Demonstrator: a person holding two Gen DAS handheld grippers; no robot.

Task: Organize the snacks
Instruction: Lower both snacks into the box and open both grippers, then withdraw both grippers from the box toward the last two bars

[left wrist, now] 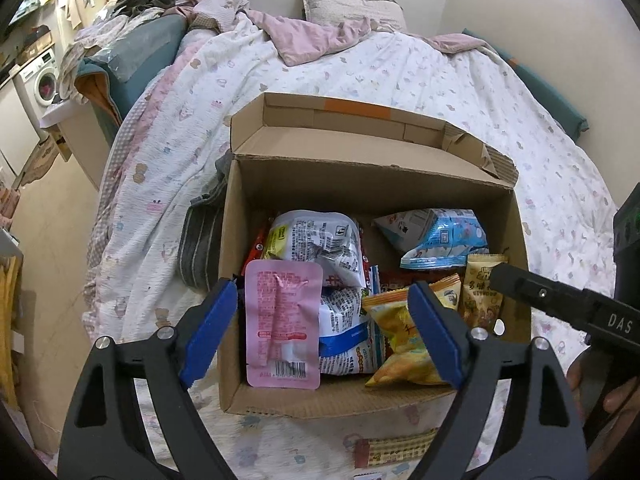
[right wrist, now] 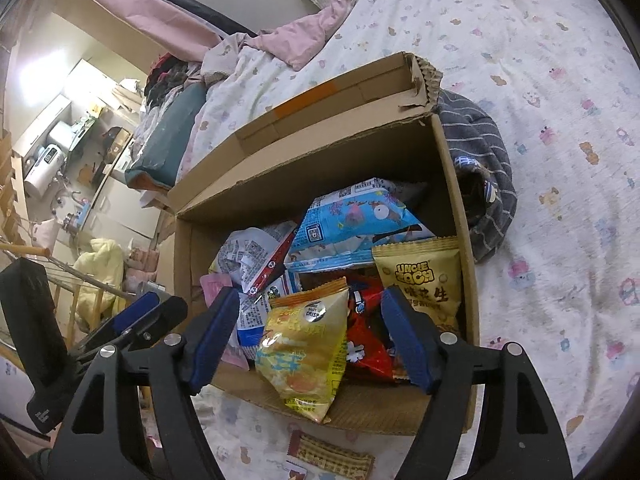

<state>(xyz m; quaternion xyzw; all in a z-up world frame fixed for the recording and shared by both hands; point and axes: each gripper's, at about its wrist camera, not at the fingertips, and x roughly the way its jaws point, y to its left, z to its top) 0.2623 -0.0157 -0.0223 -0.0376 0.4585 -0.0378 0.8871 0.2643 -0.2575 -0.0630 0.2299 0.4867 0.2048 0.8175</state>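
An open cardboard box (left wrist: 372, 178) full of snack packets stands on the bed. My left gripper (left wrist: 322, 296) hangs open over its near left part. A pink packet (left wrist: 282, 328) stands between the blue pads, close to the left one, and neither pad presses on it. My right gripper (right wrist: 309, 300) is open over the near right part. A yellow crisp packet (right wrist: 304, 344) leans on the front wall between its fingers, loose. Behind lie a blue packet (right wrist: 352, 220), a tan peanut packet (right wrist: 420, 280) and a red packet (right wrist: 368, 336). One right finger (left wrist: 520, 286) reaches in from the right.
A brown snack bar (right wrist: 332, 456) lies on the quilt (left wrist: 400, 76) just in front of the box. A grey striped cloth (right wrist: 480, 168) is bunched against the box's side. Pink bedding and a pillow (left wrist: 348, 6) lie at the bed's far end. A washing machine (left wrist: 40, 76) stands far left.
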